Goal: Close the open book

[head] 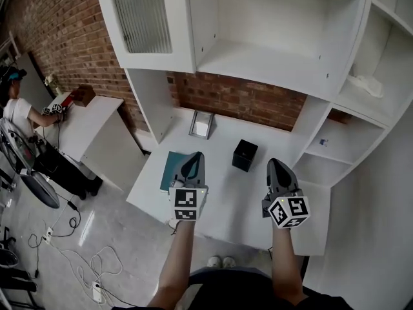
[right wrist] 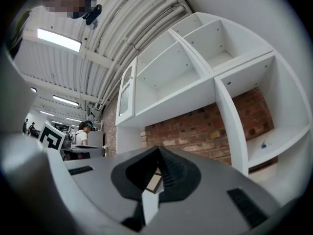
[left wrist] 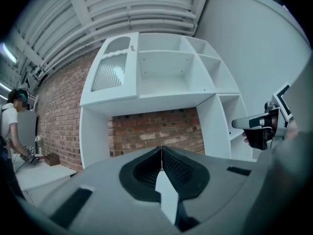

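Both the left gripper (head: 193,155) and right gripper (head: 276,163) have fingers pressed together, empty. Below the left fingers lies the book (head: 170,168). A box (head: 245,155) sits between both pairs, on the counter (head: 219,202). Only the head view shows these; gripper views face shelves (left wrist: 161,67).

Grey left tool (head: 195,155), right tool (head: 276,163) (black-and-white marker cubes (head: 187,204)).

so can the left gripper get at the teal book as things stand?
Probably yes. The teal book lies on the desk below the left gripper, nothing on top, the black box well apart. The gripper's jaws are shut, though.
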### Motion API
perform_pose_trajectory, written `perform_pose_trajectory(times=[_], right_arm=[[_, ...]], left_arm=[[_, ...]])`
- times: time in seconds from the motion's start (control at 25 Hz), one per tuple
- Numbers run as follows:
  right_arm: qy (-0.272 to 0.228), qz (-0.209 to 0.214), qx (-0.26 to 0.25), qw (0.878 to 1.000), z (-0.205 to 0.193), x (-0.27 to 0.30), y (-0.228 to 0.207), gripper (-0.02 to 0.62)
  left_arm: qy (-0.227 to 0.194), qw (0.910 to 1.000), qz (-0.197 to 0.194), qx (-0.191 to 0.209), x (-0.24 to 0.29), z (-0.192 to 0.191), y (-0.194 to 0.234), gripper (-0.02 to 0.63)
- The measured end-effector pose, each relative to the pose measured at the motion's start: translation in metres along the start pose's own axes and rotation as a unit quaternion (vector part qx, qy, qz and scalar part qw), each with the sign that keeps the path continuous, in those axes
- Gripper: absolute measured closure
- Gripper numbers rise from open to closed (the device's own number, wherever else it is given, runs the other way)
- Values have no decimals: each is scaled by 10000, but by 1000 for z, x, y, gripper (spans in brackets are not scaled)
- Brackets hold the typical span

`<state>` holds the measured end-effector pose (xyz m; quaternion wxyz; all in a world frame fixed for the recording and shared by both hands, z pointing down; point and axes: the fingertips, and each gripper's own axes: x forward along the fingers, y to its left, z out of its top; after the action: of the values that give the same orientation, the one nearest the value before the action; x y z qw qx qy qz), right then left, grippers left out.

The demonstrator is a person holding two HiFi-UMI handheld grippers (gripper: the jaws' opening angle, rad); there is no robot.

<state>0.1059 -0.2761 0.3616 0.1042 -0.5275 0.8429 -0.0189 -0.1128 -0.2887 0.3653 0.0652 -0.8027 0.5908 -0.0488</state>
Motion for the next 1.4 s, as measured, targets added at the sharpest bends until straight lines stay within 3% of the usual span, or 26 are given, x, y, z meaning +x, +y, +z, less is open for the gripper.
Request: perform_pose_trajectory(times=[0.4,1.4], right_arm=[[-243,-160,-276,9992,34,-11,-8,597],[-53,-185,-353,9992,27,-21,-5,597]], left_arm=[[-260,9996,-129,-26,3,31,-8,597],[-115,9997,-182,-98,-4,23,-15,597]])
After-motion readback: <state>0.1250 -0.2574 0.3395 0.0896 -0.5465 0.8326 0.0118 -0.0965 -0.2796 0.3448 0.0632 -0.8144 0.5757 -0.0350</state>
